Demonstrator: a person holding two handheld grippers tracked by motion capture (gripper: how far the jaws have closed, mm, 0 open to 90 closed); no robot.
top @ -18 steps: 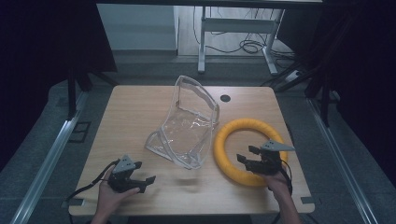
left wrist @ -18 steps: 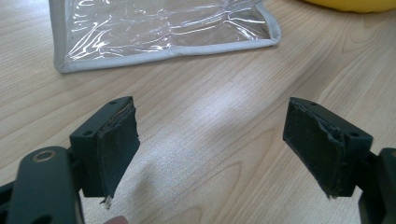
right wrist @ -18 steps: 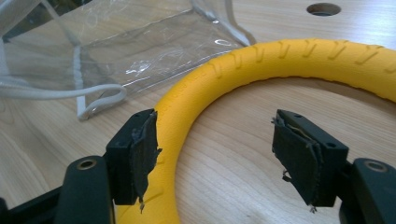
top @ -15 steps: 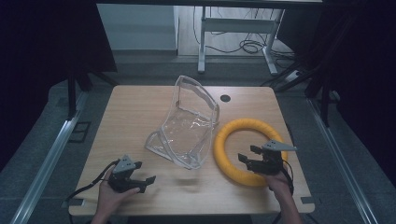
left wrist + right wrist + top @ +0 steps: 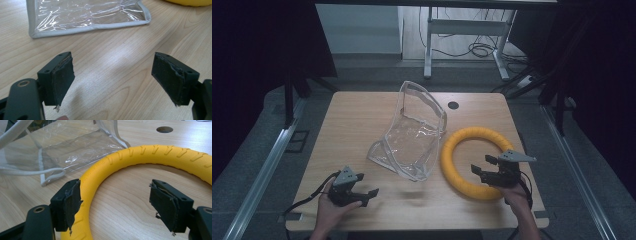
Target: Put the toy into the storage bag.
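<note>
A yellow foam ring [image 5: 479,161] lies flat on the right side of the wooden table [image 5: 347,120]. A clear plastic bag [image 5: 412,135] with grey edging stands open at the table's middle, its mouth toward the far side. My right gripper [image 5: 479,172] is open, low over the ring's near right part; in the right gripper view its left jaw sits against the ring [image 5: 150,155] and its right jaw is over the wood inside it. My left gripper [image 5: 367,196] is open near the front left, with nothing between its jaws. The bag's near edge [image 5: 87,20] lies ahead of it.
A round cable hole [image 5: 453,105] sits in the table near its far edge. A white desk frame and cables [image 5: 472,30] stand on the floor beyond. Metal rails run along both sides of the table.
The right gripper has shifted slightly over the ring's near part. The left gripper, bag and ring stay as they were.
</note>
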